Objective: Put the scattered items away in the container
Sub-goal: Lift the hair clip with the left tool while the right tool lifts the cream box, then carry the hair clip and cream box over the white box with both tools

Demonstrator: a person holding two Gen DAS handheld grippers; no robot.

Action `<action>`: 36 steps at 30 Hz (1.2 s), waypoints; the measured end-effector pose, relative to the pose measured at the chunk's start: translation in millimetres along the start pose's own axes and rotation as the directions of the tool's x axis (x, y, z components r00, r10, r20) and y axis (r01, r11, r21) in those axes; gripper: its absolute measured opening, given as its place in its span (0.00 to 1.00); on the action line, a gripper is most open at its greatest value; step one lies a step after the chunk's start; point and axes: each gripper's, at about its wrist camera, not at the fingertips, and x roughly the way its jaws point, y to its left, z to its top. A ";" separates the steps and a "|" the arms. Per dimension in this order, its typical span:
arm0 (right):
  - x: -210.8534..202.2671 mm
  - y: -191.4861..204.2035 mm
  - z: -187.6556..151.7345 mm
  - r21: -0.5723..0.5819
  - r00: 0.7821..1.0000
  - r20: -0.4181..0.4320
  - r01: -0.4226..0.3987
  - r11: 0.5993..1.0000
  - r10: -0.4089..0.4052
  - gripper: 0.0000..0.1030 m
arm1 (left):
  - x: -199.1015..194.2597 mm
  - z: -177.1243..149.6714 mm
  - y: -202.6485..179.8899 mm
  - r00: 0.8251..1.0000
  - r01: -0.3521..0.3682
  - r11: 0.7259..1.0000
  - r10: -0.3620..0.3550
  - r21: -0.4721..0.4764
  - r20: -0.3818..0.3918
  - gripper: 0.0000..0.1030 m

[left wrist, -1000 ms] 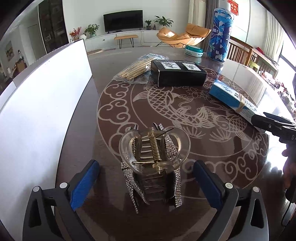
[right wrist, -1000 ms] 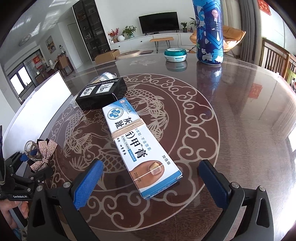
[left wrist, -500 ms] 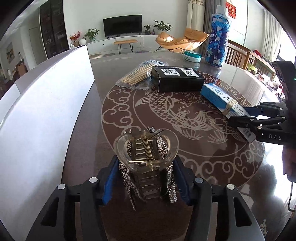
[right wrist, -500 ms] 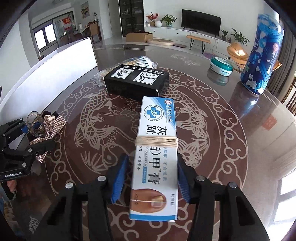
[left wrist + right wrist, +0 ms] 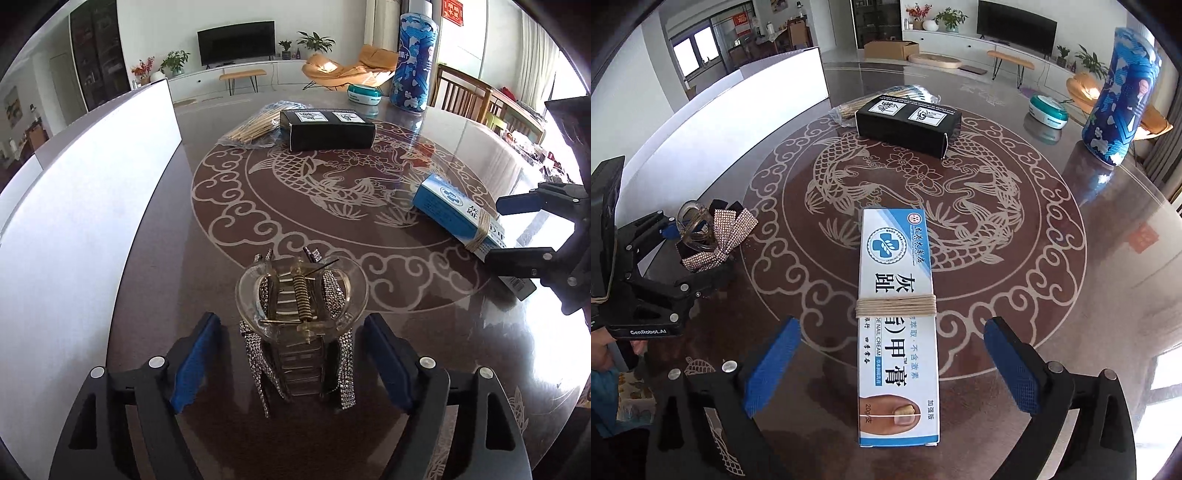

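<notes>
two claws, both spread wide. left gripper straddling rhinestone hair clip on table, pads clear of it. right gripper straddling nail cream box, flat on table, not touching.

The bundle of sticks lies partly behind the black box in the right wrist view, so only its ends show; the white container runs off the left edge of the left wrist view, its inside unseen; the near end of the cream box is covered by the right gripper; the hair clip hides its own underside and the table beneath.
</notes>
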 end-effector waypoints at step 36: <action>-46.4 297.8 237.4 -0.339 0.914 0.091 -0.344 0.876 0.395 0.44 | -151.8 -25.3 242.0 0.973 -0.163 0.903 0.213 -0.397 0.086 0.53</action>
